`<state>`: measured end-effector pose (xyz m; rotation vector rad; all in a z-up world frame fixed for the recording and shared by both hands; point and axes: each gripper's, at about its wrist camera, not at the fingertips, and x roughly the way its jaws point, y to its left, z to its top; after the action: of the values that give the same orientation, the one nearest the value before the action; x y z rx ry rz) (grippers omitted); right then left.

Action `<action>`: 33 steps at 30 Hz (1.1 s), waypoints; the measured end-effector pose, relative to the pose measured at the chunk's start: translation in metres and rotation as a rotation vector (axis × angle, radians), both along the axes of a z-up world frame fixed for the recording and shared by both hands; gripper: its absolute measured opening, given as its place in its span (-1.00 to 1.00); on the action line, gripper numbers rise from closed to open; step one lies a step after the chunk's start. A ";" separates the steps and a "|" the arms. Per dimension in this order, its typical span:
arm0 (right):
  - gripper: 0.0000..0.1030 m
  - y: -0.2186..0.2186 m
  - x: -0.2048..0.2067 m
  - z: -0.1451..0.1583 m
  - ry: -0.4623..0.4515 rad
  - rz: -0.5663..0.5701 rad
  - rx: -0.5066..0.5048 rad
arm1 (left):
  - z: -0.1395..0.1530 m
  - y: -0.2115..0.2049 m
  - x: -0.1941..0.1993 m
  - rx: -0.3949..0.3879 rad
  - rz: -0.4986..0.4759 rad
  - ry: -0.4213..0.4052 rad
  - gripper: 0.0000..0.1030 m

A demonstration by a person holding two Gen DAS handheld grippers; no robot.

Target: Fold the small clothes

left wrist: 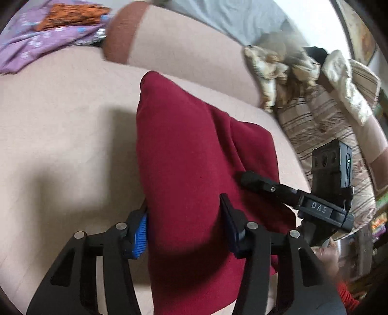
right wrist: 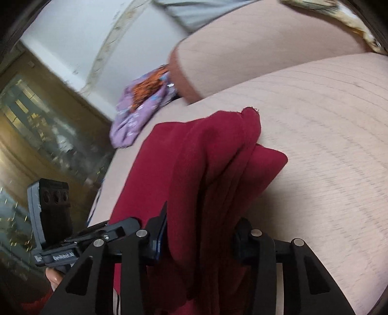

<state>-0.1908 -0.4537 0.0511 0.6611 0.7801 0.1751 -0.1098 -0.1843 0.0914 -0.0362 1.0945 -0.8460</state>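
A dark red garment (left wrist: 194, 150) hangs bunched in folds above a pale beige bed sheet (left wrist: 60, 121), held up at its near edge by both grippers. In the left wrist view the cloth runs between the jaws of the left gripper (left wrist: 186, 230); the blue ribbed pad (left wrist: 141, 236) lies against its left edge and the dark pad on the other side presses into the fabric, so these jaws are gripping the garment. In the right wrist view the right gripper (right wrist: 201, 232) has a thick gathered bundle of the same red cloth (right wrist: 206, 157) between its jaws, which are closed on it. The garment's far end droops to the sheet.

Each gripper shows in the other's view: the right one to the right of the cloth, the left one at the lower left. Farther off on the bed lie a purple patterned cloth (left wrist: 36, 46) with an orange patterned piece (left wrist: 72, 14) on top, beside a beige bolster with a brown end (left wrist: 126, 31). To the far right lies striped and floral bedding (left wrist: 315, 109).
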 end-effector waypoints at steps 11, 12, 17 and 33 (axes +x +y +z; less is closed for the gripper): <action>0.06 0.064 -0.037 0.028 0.018 0.046 -0.234 | -0.031 0.037 -0.019 0.130 0.159 -0.071 0.43; 0.03 0.071 -0.045 0.034 -0.008 0.068 -0.237 | -0.030 0.035 -0.021 0.139 0.165 -0.086 0.43; -0.14 0.108 -0.061 0.018 0.037 0.130 -0.386 | -0.024 0.037 -0.038 0.174 0.183 -0.177 0.43; 0.39 0.107 -0.102 0.047 -0.003 -0.043 -0.467 | 0.018 0.060 -0.088 0.158 0.270 -0.398 0.49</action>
<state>-0.2925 -0.3466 0.0981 0.2348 0.7685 -0.0475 -0.1973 -0.1244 0.1094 0.1110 0.7561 -0.4944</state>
